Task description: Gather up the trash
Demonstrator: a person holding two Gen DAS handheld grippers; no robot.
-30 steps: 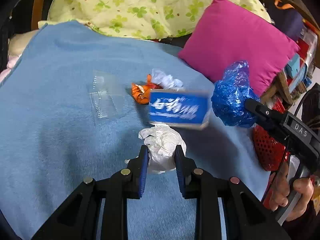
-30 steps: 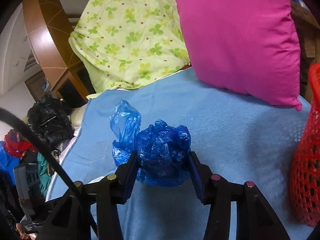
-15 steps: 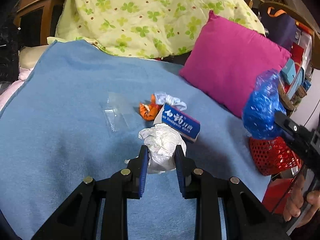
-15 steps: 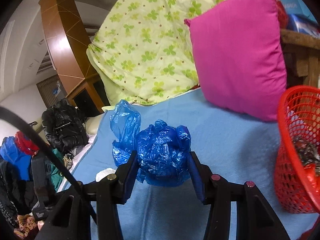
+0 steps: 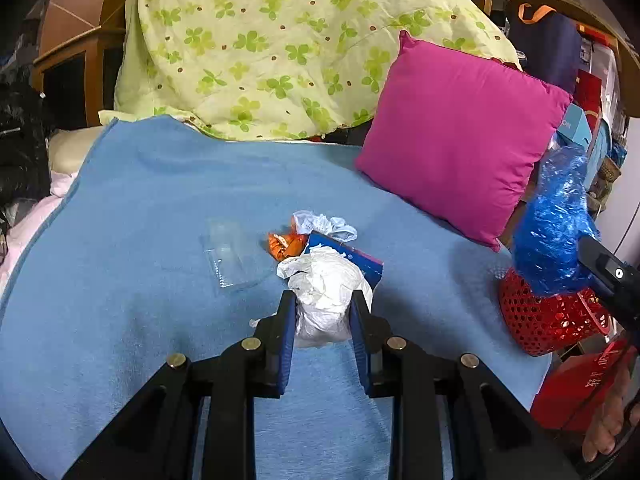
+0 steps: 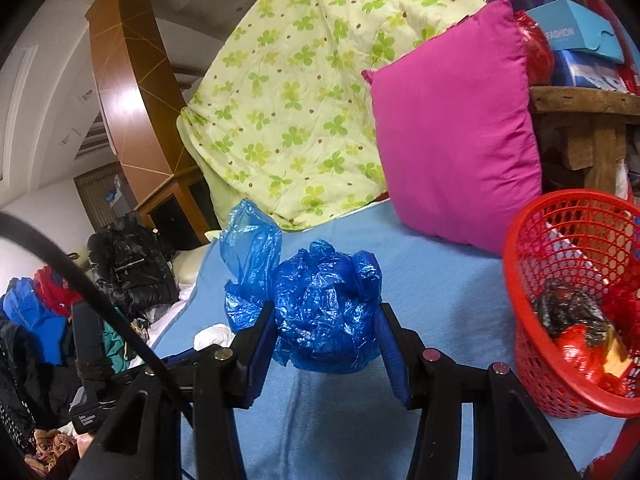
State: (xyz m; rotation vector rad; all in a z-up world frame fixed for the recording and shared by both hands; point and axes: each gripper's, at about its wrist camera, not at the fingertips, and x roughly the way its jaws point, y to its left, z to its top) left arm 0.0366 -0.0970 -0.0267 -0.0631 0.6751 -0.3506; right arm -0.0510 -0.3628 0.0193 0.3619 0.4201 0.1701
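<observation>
My left gripper (image 5: 323,304) is shut on a crumpled white paper wad (image 5: 325,292), held above the blue blanket (image 5: 140,240). Behind the wad lie a blue box (image 5: 362,266), an orange wrapper (image 5: 285,245), a white scrap (image 5: 326,224) and a clear plastic tray (image 5: 234,256). My right gripper (image 6: 326,322) is shut on a crumpled blue plastic bag (image 6: 320,300); in the left wrist view that bag (image 5: 554,232) hangs over the red mesh basket (image 5: 548,320). In the right wrist view the basket (image 6: 520,276) stands at the right and holds dark and red trash.
A magenta pillow (image 5: 460,160) leans at the back right, with a green clover quilt (image 5: 280,48) behind it. Wooden furniture (image 6: 124,92) and a pile of clothes (image 6: 44,304) are at the left. A hand (image 5: 608,420) grips the right tool beside the bed edge.
Both grippers rose with their loads. The right one carried the blue bag rightwards, so the red basket came into its view. The blue box settled on the blanket behind the white wad.
</observation>
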